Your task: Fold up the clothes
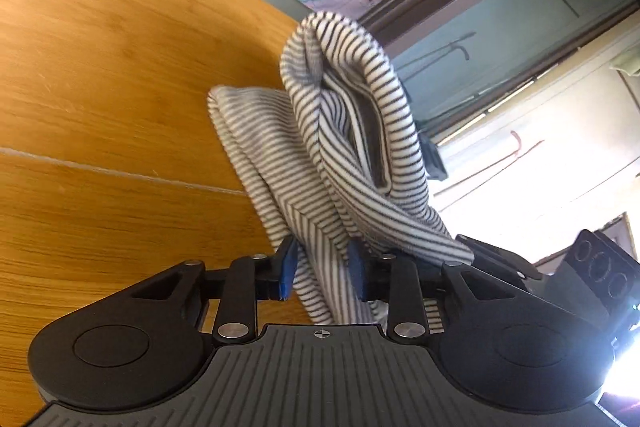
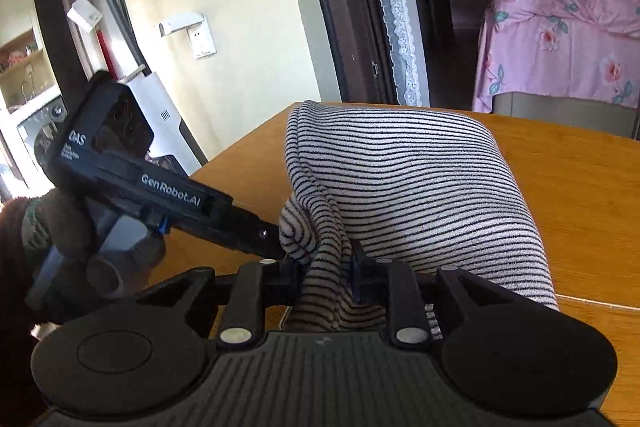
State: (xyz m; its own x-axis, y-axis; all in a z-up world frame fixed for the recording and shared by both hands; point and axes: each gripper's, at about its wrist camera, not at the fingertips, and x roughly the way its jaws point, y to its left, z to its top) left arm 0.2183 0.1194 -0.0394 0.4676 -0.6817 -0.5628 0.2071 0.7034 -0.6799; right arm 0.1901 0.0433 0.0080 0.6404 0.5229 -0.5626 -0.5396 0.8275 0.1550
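Above the bench (image 1: 100, 75) edge, both grippers, left (image 1: 322, 273) and right (image 2: 326, 277), had jaws clamped on a striped garment (image 1: 352, 131).

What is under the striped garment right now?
The wooden table lies under the striped garment, which both grippers lift at the near edge. Anything beneath its draped part is covered.

Wooden table (image 2: 580, 195), pale seam across top; striped garment (image 2: 420, 195) resting on it.
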